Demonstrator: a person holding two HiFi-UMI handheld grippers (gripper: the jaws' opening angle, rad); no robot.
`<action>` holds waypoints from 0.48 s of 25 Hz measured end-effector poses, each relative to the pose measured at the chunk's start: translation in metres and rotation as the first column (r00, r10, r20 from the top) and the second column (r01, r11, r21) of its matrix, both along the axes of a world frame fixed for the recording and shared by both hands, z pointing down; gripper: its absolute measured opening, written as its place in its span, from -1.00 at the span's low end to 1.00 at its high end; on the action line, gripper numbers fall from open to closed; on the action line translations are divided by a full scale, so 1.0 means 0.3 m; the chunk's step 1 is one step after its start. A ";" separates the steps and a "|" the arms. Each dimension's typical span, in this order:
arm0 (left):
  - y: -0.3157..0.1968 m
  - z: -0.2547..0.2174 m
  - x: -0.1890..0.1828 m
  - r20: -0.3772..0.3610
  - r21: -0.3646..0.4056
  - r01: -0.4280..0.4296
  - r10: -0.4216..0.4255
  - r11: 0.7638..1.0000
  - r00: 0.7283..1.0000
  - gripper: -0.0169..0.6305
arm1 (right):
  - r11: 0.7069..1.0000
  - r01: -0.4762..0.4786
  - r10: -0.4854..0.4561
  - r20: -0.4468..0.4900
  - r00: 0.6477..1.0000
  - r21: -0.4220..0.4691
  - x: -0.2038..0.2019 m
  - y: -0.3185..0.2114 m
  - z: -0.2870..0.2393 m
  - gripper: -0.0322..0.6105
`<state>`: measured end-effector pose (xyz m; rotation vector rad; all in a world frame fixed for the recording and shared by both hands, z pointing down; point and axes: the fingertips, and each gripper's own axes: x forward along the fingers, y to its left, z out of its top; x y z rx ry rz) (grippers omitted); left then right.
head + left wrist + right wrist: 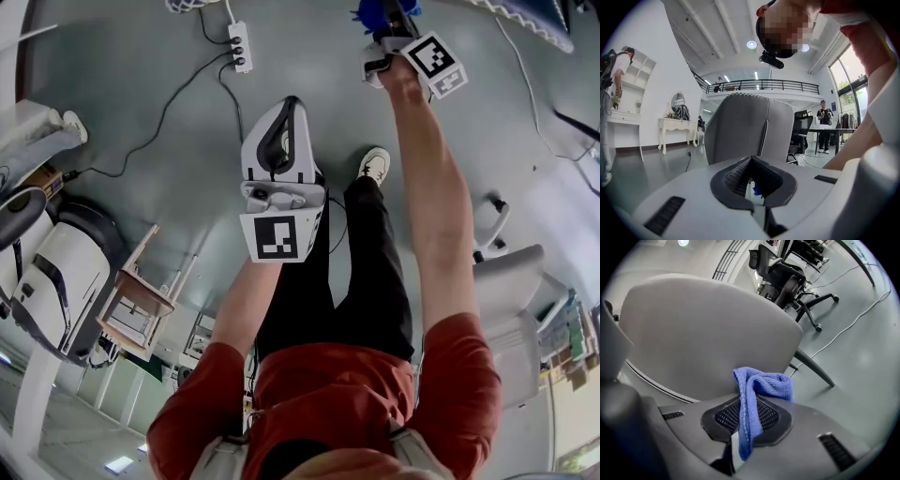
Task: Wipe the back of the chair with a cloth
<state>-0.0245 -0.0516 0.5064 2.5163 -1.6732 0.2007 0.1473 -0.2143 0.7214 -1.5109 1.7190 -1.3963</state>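
The grey chair back fills the right gripper view, close in front of the jaws. My right gripper is shut on a blue cloth, which is bunched over the jaw tips and hangs down between them, right by the chair back. In the head view the right gripper is stretched far out with the blue cloth at its tip. My left gripper hangs nearer the body, shut and holding nothing. The left gripper view shows the left gripper pointing at the grey chair back from some distance.
A power strip and cables lie on the grey floor. A wooden stool stands at the left, a pale office chair at the right. Black office chairs stand beyond the grey chair. A person stands by a desk, another at the left.
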 end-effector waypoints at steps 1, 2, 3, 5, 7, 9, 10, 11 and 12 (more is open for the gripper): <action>-0.001 0.001 -0.002 -0.001 -0.001 0.002 -0.002 1.000 1.000 -0.92 | 1.000 0.006 -0.006 -0.005 1.000 -0.001 -0.006 -0.010 -0.004 -0.73; -0.001 0.000 -0.001 -0.002 -0.002 0.004 -0.004 1.000 1.000 -0.92 | 1.000 0.010 -0.010 -0.011 1.000 -0.004 -0.008 -0.017 -0.006 -0.73; 0.001 -0.002 0.001 -0.004 -0.002 0.004 -0.004 1.000 1.000 -0.92 | 1.000 0.013 -0.013 -0.014 1.000 -0.008 -0.008 -0.019 -0.009 -0.73; 0.006 -0.009 0.004 -0.006 -0.001 0.003 -0.003 1.000 1.000 -0.92 | 1.000 0.020 -0.020 -0.020 1.000 -0.012 -0.007 -0.013 -0.013 -0.73; 0.011 -0.018 0.007 -0.004 0.002 -0.001 0.001 1.000 1.000 -0.92 | 0.999 0.038 -0.038 -0.032 0.999 -0.007 -0.013 -0.004 -0.030 -0.73; 0.019 -0.031 0.004 0.001 0.002 -0.003 0.003 1.000 1.000 -0.92 | 0.998 0.061 -0.061 -0.037 0.997 0.006 -0.026 0.005 -0.063 -0.73; 0.023 -0.039 0.001 0.002 0.003 -0.002 0.002 1.000 1.000 -0.92 | 0.997 0.072 -0.072 -0.037 0.997 0.012 -0.033 0.009 -0.084 -0.73; 0.026 -0.049 -0.002 0.003 0.004 0.001 -0.001 1.000 1.000 -0.92 | 0.997 0.081 -0.080 -0.036 0.996 0.018 -0.039 0.014 -0.106 -0.73; 0.029 -0.061 -0.004 0.005 0.005 0.002 -0.002 1.000 1.000 -0.92 | 0.996 0.085 -0.084 -0.032 0.996 0.024 -0.043 0.019 -0.129 -0.73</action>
